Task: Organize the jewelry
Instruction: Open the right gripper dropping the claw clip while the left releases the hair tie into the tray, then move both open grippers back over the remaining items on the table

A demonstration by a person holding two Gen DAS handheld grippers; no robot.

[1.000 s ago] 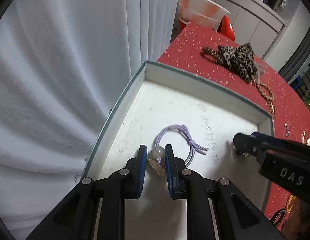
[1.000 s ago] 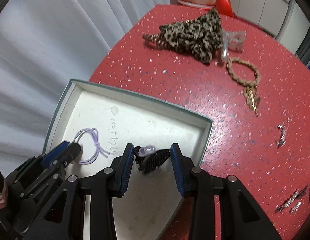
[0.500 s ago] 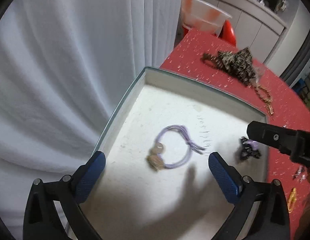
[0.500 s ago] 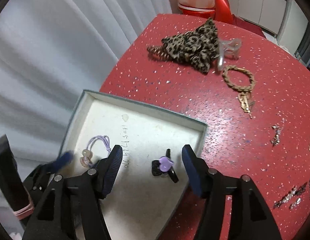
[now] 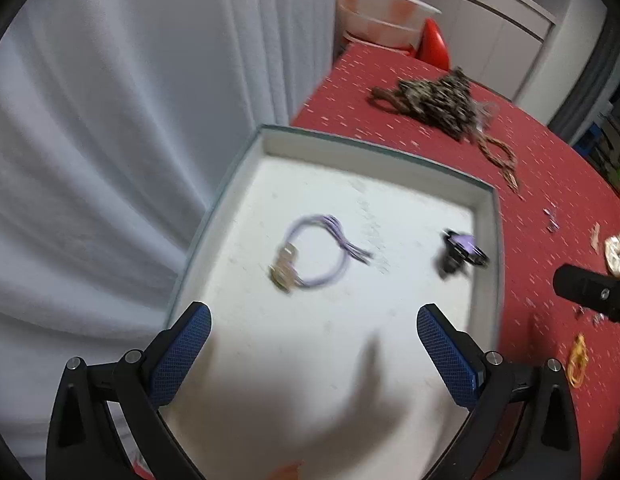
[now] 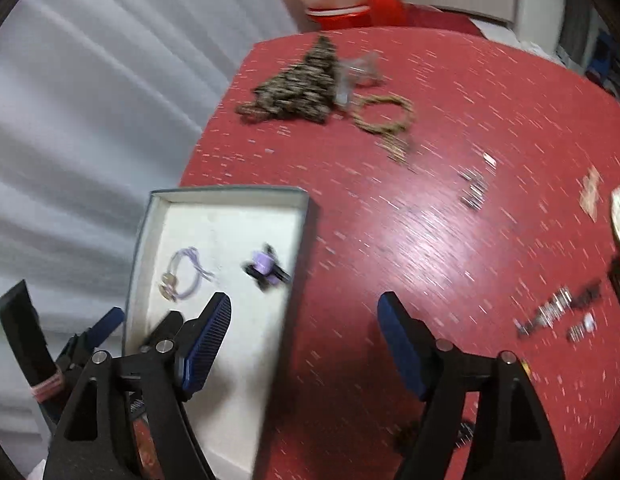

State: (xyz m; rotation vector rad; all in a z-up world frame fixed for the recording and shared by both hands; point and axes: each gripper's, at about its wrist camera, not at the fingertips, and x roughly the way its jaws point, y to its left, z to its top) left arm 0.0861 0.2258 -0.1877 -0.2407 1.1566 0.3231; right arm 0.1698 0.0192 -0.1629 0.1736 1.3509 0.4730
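Note:
A white open box (image 5: 373, 148) (image 6: 226, 194) sits on the red table's left edge. In it lie a purple hair tie with beads (image 5: 315, 254) (image 6: 184, 276) and a black and purple hair clip (image 5: 461, 250) (image 6: 266, 268). My left gripper (image 5: 313, 344) is open and empty above the box's near half. My right gripper (image 6: 306, 332) is open and empty, above the box's right wall and the table. The right gripper's tip shows in the left wrist view (image 5: 589, 292).
On the red table (image 6: 429, 220) lie a leopard-print scrunchie (image 6: 302, 84), a clear claw clip (image 6: 357, 72), a braided bracelet (image 6: 383, 114), small earrings (image 6: 473, 188) and dark clips (image 6: 561, 312). A yellow piece (image 5: 577, 364) lies near the right. White curtain (image 5: 110, 120) hangs to the left.
Both grippers opened and let go: the hair tie and the hair clip now lie in the box. Both grippers pulled back; the right one swung right over the table.

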